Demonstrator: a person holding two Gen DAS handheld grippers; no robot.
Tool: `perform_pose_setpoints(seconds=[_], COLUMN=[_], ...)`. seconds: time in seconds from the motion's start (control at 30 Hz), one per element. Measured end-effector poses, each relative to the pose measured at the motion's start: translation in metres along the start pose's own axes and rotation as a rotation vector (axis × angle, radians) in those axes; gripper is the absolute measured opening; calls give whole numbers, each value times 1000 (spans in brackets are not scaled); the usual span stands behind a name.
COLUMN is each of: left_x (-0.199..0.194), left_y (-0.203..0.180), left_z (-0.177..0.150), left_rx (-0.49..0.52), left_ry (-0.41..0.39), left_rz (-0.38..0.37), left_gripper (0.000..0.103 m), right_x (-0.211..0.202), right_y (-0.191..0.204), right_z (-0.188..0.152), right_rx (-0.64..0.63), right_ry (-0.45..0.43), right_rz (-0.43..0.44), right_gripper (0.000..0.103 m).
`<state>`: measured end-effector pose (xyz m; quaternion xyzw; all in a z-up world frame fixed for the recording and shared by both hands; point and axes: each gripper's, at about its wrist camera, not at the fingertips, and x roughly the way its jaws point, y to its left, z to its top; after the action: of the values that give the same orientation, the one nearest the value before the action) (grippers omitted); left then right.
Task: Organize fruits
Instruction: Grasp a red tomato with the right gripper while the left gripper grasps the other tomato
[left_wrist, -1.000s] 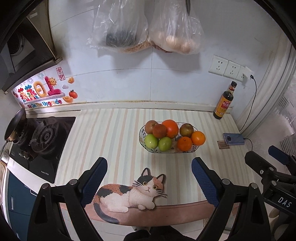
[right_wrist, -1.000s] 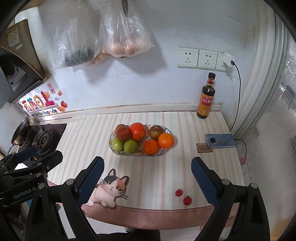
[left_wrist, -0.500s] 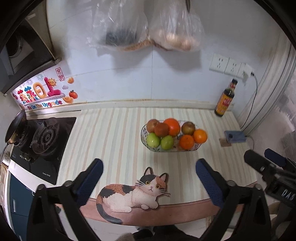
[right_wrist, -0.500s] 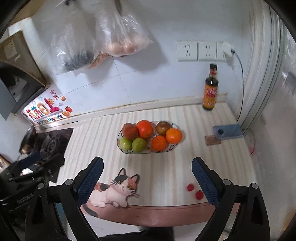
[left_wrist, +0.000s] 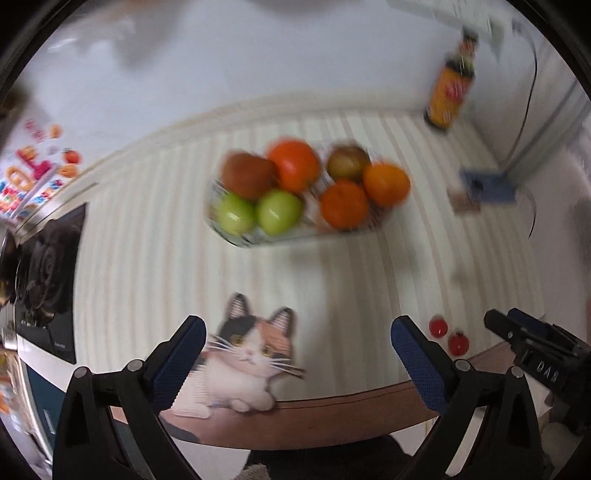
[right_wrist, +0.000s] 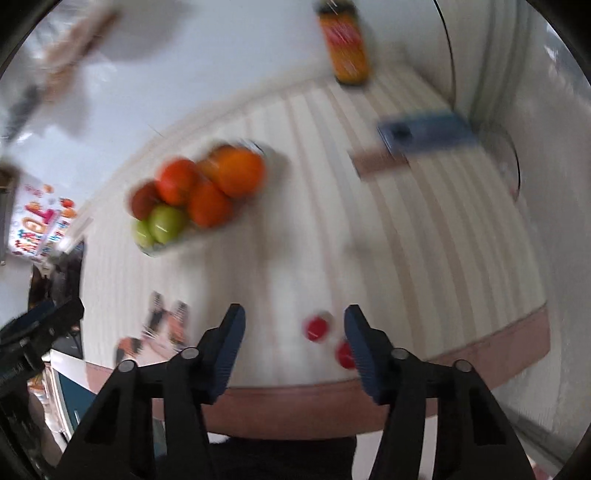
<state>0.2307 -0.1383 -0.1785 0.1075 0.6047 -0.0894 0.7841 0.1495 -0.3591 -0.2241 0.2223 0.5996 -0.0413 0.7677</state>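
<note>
Striped cream covering lines the bench (left_wrist: 351, 295) in the left wrist view. Near the middle, toward 12 o'clock, a clear fruit bowl (left_wrist: 236, 240) holds two green apples, oranges and brownish fruit. A calico cat picture (left_wrist: 247, 354) lies at 6 o'clock by the front edge. The left gripper (left_wrist: 297, 354) hangs above it with its fingers spread wide and nothing between them. Two small red fruits (left_wrist: 438, 328) lie on the bench at 4 o'clock, just beside each other, with the right gripper (left_wrist: 517, 328) close by at the frame's edge. A sauce bottle (left_wrist: 448, 92) stands at 1 o'clock against the wall.

From the right wrist view, much blurred, the bowl (right_wrist: 155, 251) sits toward 10 o'clock. The right gripper (right_wrist: 293, 332) has just been narrowing its fingers; they stand part open around one red fruit (right_wrist: 316, 328), not visibly touching it. The second red fruit (right_wrist: 343, 354) shows partly behind the right-hand finger. A blue phone (right_wrist: 424, 134) lies at 1 o'clock.
</note>
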Motion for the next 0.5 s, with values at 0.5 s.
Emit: perform_pose_setpoints(seconds=[0.5], left_x=[97], left_y=[-84], left_z=[1], left_rx=[153], left_ry=[229], left_rz=[-71], left_gripper=[103], right_x=[80], right_y=[-45], right_z=[-27], right_rx=[4], right_ry=[108], right_rz=[-14], right_gripper=[34])
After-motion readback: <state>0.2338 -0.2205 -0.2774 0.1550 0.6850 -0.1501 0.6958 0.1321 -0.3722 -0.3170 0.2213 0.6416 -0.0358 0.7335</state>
